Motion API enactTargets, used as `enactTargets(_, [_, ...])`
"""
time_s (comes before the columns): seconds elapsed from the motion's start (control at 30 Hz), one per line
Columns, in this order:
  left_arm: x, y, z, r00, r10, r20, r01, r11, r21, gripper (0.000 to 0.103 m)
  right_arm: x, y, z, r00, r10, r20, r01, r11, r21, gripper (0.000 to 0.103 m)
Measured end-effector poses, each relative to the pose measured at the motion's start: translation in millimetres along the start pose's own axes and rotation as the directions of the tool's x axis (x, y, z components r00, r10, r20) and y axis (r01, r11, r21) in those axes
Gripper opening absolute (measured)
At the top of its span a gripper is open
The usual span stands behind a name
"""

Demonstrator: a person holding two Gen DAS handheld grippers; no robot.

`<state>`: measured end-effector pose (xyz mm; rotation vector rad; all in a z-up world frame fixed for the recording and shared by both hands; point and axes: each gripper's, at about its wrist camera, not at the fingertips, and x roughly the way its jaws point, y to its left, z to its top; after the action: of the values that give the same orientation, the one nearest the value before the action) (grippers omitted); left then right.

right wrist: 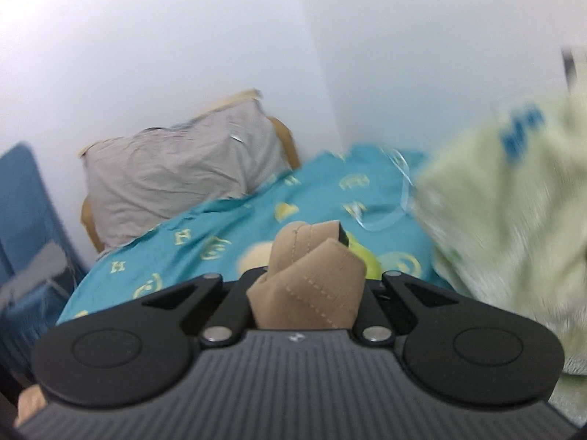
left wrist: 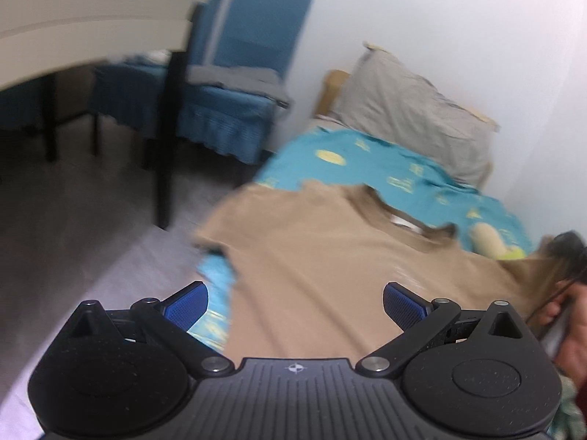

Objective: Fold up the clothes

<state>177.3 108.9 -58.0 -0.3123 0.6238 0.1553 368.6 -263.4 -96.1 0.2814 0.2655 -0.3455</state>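
Observation:
A tan T-shirt [left wrist: 330,256] lies spread on the bed's teal patterned sheet [left wrist: 367,157], its collar toward the pillow. My left gripper [left wrist: 295,300] is open and empty, hovering over the shirt's lower part, blue pads wide apart. My right gripper [right wrist: 312,253] is shut on a bunched fold of the tan shirt [right wrist: 312,278], which hides the fingertips. In the left wrist view the right gripper [left wrist: 565,253] shows at the shirt's right edge with the hand behind it.
A grey pillow [left wrist: 414,113] leans on the white wall at the bed's head. A blue-covered chair [left wrist: 234,84] and a white table [left wrist: 91,25] stand left of the bed. A pale green blanket [right wrist: 513,220] is bunched at the right. A yellow plush toy [left wrist: 488,238] lies on the sheet.

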Motion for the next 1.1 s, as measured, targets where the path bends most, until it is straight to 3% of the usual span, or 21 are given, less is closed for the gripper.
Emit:
enactTargets(0.17, [-2.6, 21.1, 6.7, 0.998, 0.058, 0.012, -0.057, 0.998, -0.033, 0.103, -8.2, 102.6, -32.4, 0.998, 0.067, 0.019, -0.061, 0.970, -0.235, 0.007])
enactTargets(0.33, [5.2, 41.5, 7.4, 0.997, 0.081, -0.010, -0.082, 0.995, -0.056, 0.103, 7.1, 185.0, -103.0, 0.984, 0.129, -0.124, -0.169, 0.899, -0.405, 0.008])
enactTargets(0.43, [12.9, 48.5, 5.5, 0.996, 0.088, -0.025, -0.089, 0.994, -0.065, 0.103, 15.5, 201.1, -128.0, 0.967, 0.152, -0.206, -0.224, 0.891, -0.394, 0.008])
enactTargets(0.53, [21.8, 48.5, 3.9, 0.996, 0.086, -0.036, -0.088, 0.994, -0.064, 0.103, 27.5, 196.5, -135.5, 0.932, 0.189, -0.310, -0.291, 0.900, -0.326, 0.011])
enactTargets(0.6, [24.4, 44.8, 1.7, 0.996, 0.078, -0.039, -0.079, 0.996, -0.050, 0.103, 27.4, 192.3, -136.5, 0.902, 0.235, -0.363, -0.347, 0.895, -0.282, 0.029])
enactTargets(0.63, [24.8, 41.7, 0.5, 0.997, 0.071, -0.038, -0.073, 0.997, -0.040, 0.103, 25.3, 190.0, -133.6, 0.888, 0.269, -0.372, -0.377, 0.890, -0.258, 0.065])
enactTargets(0.67, [25.1, 38.5, -0.6, 0.997, 0.065, -0.036, -0.066, 0.997, -0.029, 0.103, 21.8, 187.6, -128.4, 0.876, 0.310, -0.370, -0.410, 0.882, -0.231, 0.092])
enactTargets(0.8, [19.1, 23.6, -5.4, 0.999, 0.042, -0.020, -0.041, 0.999, 0.028, 0.103, -21.1, 167.9, -95.5, 0.838, 0.419, -0.349, -0.494, 0.855, -0.159, 0.094])
enactTargets(0.97, [-1.8, 12.9, -12.6, 1.000, -0.003, -0.008, 0.003, 0.999, 0.039, 0.103, -107.3, 125.4, -44.0, 0.834, 0.451, -0.318, -0.511, 0.849, -0.136, 0.094])
enactTargets(1.1, [-24.4, 5.7, -22.5, 0.999, -0.054, -0.007, 0.054, 0.997, 0.047, 0.103, -192.3, 66.7, -9.1, 0.830, 0.479, -0.287, -0.520, 0.850, -0.087, 0.094])
